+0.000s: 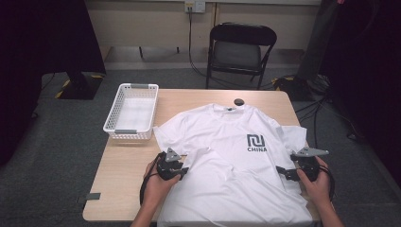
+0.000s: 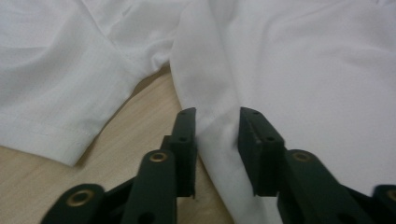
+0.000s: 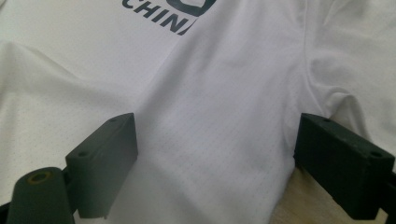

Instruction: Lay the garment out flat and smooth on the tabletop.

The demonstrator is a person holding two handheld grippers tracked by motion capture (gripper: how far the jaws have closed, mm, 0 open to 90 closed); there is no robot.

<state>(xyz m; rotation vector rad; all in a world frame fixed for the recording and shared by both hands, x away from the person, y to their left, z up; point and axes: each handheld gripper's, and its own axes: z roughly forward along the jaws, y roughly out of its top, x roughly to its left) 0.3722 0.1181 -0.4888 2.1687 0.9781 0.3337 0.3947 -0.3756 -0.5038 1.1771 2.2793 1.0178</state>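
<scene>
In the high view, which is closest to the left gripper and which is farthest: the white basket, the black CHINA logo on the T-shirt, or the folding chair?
From the left gripper, nearest first:
1. White basket, up and to the left on the table's edge.
2. CHINA logo, to the right on the T-shirt. It is only slightly farther than the basket, so these two are nearly too close to call.
3. Folding chair, behind the table, clearly farthest.

Bare table [image 1: 127, 165] lies free left of the T-shirt [image 1: 227, 161]; a white basket [image 1: 132, 111] blocks the far-left corner.
</scene>
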